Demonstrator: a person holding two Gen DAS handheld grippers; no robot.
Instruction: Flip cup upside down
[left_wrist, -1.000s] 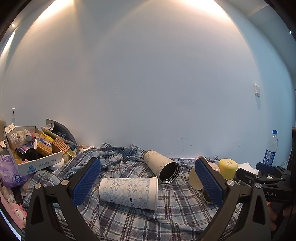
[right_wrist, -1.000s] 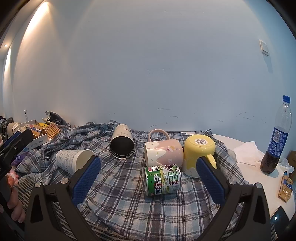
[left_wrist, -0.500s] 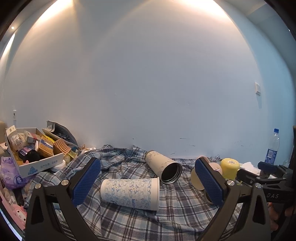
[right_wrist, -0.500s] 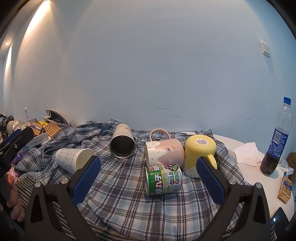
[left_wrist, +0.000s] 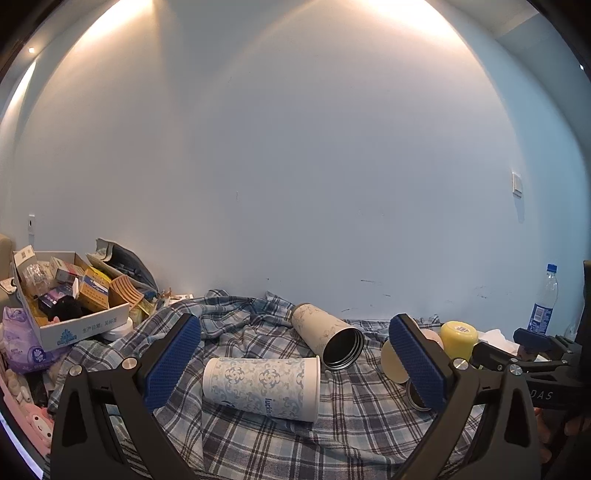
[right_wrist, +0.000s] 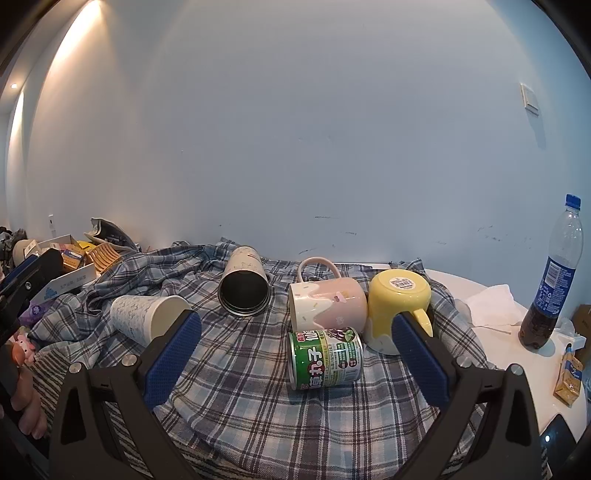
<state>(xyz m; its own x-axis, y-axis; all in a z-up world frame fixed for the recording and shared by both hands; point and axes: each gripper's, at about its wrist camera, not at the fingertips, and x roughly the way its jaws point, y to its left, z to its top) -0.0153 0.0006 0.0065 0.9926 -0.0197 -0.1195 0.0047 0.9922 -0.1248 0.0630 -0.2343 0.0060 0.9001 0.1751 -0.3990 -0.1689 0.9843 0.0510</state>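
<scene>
A blue-patterned white paper cup (left_wrist: 262, 384) lies on its side on the plaid cloth (left_wrist: 354, 435), between and just beyond my open left gripper (left_wrist: 293, 363); it also shows in the right wrist view (right_wrist: 147, 321). A beige metal tumbler (left_wrist: 327, 338) (right_wrist: 243, 286) lies on its side. A pink mug (right_wrist: 327, 302) and a green can (right_wrist: 325, 358) lie on their sides. A yellow mug (right_wrist: 397, 306) stands upside down. My right gripper (right_wrist: 295, 354) is open and empty, the can lying between and just beyond its fingers.
A cardboard box of clutter (left_wrist: 62, 299) stands at the left. A cola bottle (right_wrist: 552, 277), tissue (right_wrist: 491, 302) and a snack packet (right_wrist: 570, 376) sit on the white table at the right. The wall is close behind.
The left wrist view has shifted slightly; the paper cup sits a little lower and more central between the fingers. The right wrist view is almost unchanged.
</scene>
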